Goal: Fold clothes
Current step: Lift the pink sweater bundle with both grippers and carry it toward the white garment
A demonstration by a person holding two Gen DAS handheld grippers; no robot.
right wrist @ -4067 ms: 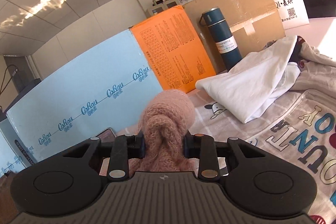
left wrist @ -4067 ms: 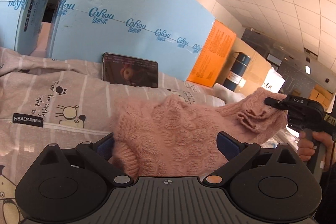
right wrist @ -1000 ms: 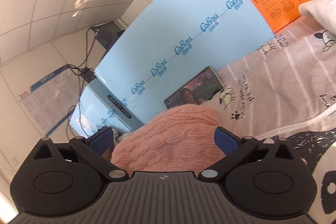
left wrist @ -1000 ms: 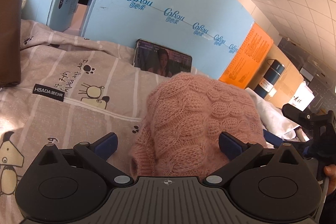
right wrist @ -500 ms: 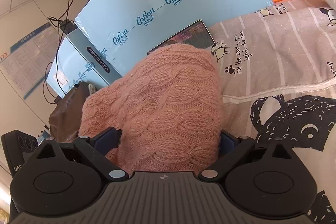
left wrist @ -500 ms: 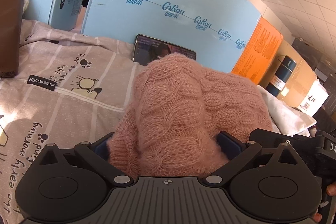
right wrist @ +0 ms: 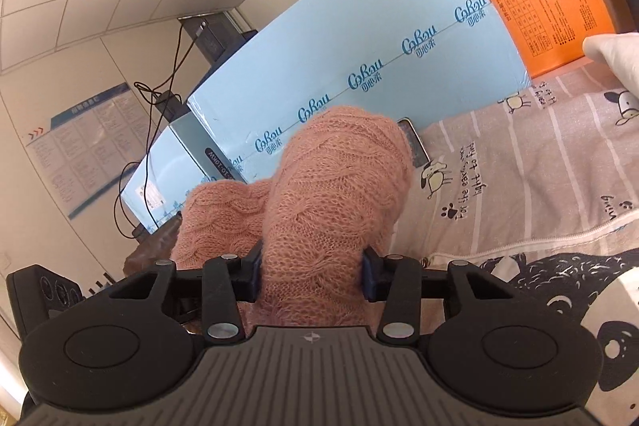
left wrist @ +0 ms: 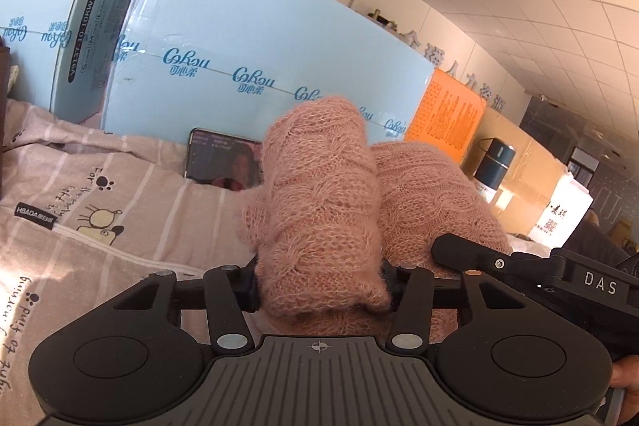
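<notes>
A pink cable-knit sweater (left wrist: pixel 319 194) is bunched up and stands above the printed bedsheet (left wrist: pixel 100 210). My left gripper (left wrist: pixel 319 290) has one thick fold between its jaws; the jaws are closing and both pads press into the knit. The right gripper's black finger (left wrist: pixel 451 250) reaches in from the right against the second bunch. In the right wrist view my right gripper (right wrist: pixel 311 274) is likewise closing on a fold of the sweater (right wrist: pixel 331 194), blue pads squeezing it from both sides. Its lower part is hidden behind the gripper bodies.
A phone (left wrist: pixel 223 162) leans against large light-blue boxes (left wrist: pixel 259 46) at the back. An orange box (left wrist: pixel 447 114), a dark blue flask (left wrist: pixel 495 166) and a white bag (left wrist: pixel 563 214) stand to the right. A white garment (right wrist: pixel 615 58) lies at the far right.
Both grippers' jaws have narrowed from wide apart onto the sweater. The sweater, lying as a mound on the sheet before, is now squeezed into two upright bunches and raised.
</notes>
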